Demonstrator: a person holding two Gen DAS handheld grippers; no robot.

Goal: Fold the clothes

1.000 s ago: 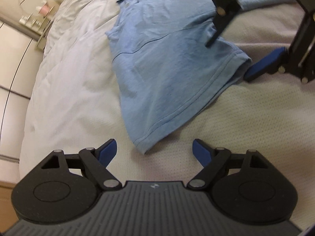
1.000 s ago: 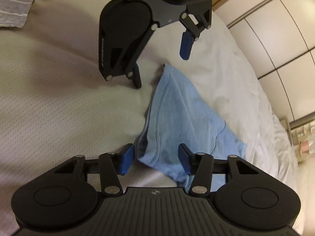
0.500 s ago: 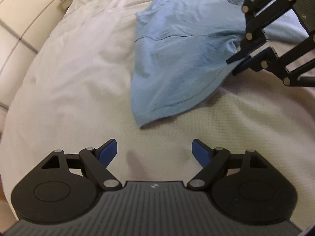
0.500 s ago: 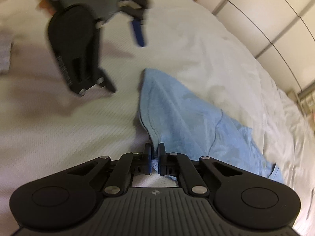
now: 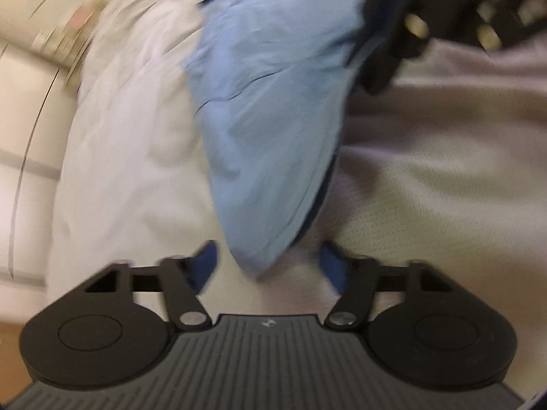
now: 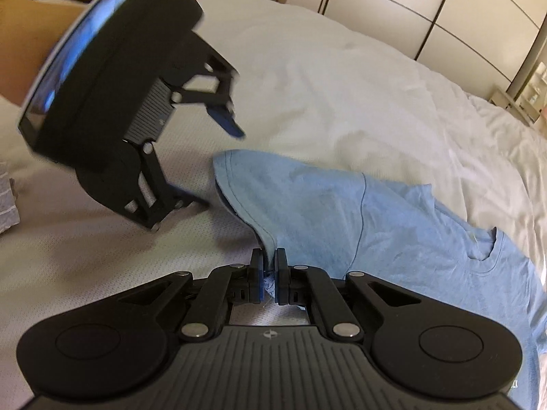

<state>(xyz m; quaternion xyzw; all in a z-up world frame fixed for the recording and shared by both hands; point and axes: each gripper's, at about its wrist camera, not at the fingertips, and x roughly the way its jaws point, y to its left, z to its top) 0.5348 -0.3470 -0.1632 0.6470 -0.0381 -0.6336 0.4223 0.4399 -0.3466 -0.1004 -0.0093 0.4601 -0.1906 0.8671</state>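
A light blue T-shirt (image 6: pixel 342 212) lies on a white bed. My right gripper (image 6: pixel 269 273) is shut on its hem corner and holds that edge a little off the sheet. In the blurred left wrist view the T-shirt (image 5: pixel 266 112) hangs down toward my left gripper (image 5: pixel 268 266), which is open with the other hem corner between its blue pads. The right gripper (image 5: pixel 386 34) shows at the top right there, clamped on the cloth. The left gripper (image 6: pixel 218 157) appears open at the left of the right wrist view, just beside the shirt's hem.
A white duvet (image 6: pixel 342 85) covers the far side of the bed; a textured sheet (image 6: pixel 85 256) lies near. Grey striped cloth (image 6: pixel 7 205) sits at the left edge. Wardrobe doors (image 6: pixel 427 10) stand behind the bed, and a small shelf (image 6: pixel 526 92) at the right.
The left gripper has moved in so the shirt's hem corner now sits between its open pads. The right gripper, shut on the hem half a second ago, has lifted that edge.
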